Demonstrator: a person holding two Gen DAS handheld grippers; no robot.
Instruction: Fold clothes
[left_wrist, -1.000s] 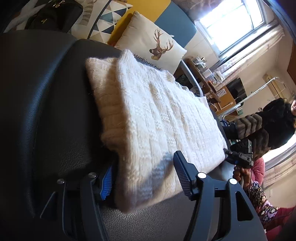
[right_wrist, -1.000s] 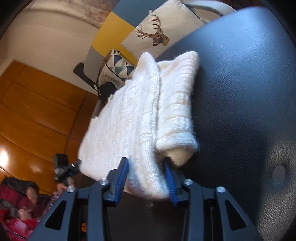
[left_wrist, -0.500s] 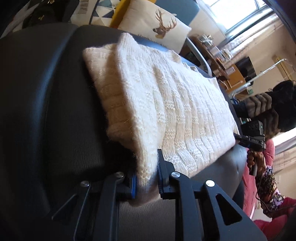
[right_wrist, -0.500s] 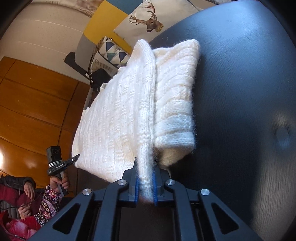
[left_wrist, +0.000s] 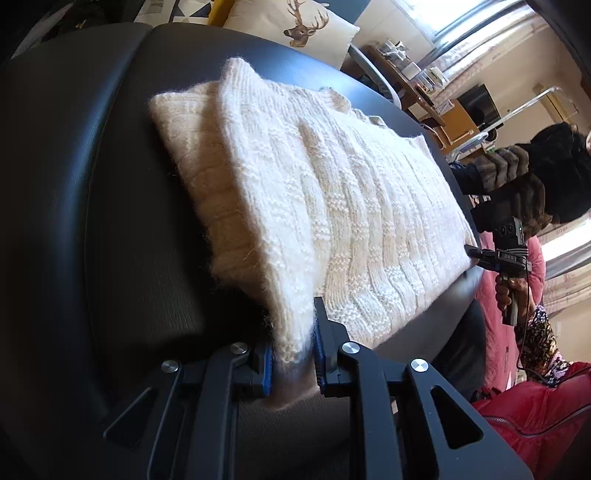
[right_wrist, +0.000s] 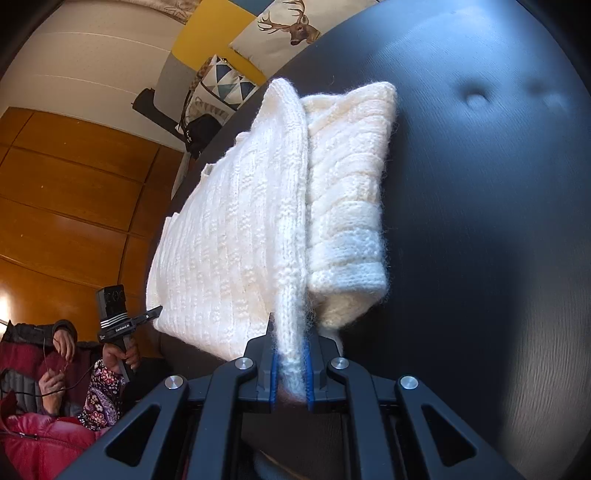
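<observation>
Left wrist view: the left hand-held gripper (left_wrist: 293, 363) is nearly closed, its blue pads pinching one near corner of the sweater (left_wrist: 332, 206). The right hand-held gripper (right_wrist: 290, 371) likewise clamps a thin knitted edge of the sweater between almost shut pads. Both sets of jaws closed onto the knit within the last second and now sit steady. The cream sweater lies folded on a black padded surface (left_wrist: 122, 229) with dimpled leather-like upholstery; whether this is a sofa or a bed I cannot tell. Beyond the sweater sits a deer pillow (left_wrist: 295, 26). Near it, a bright window (left_wrist: 476, 14) and a cluttered wooden shelf (left_wrist: 424, 81) show. Wood panelling (right_wrist: 74, 192) lines the room opposite.
</observation>
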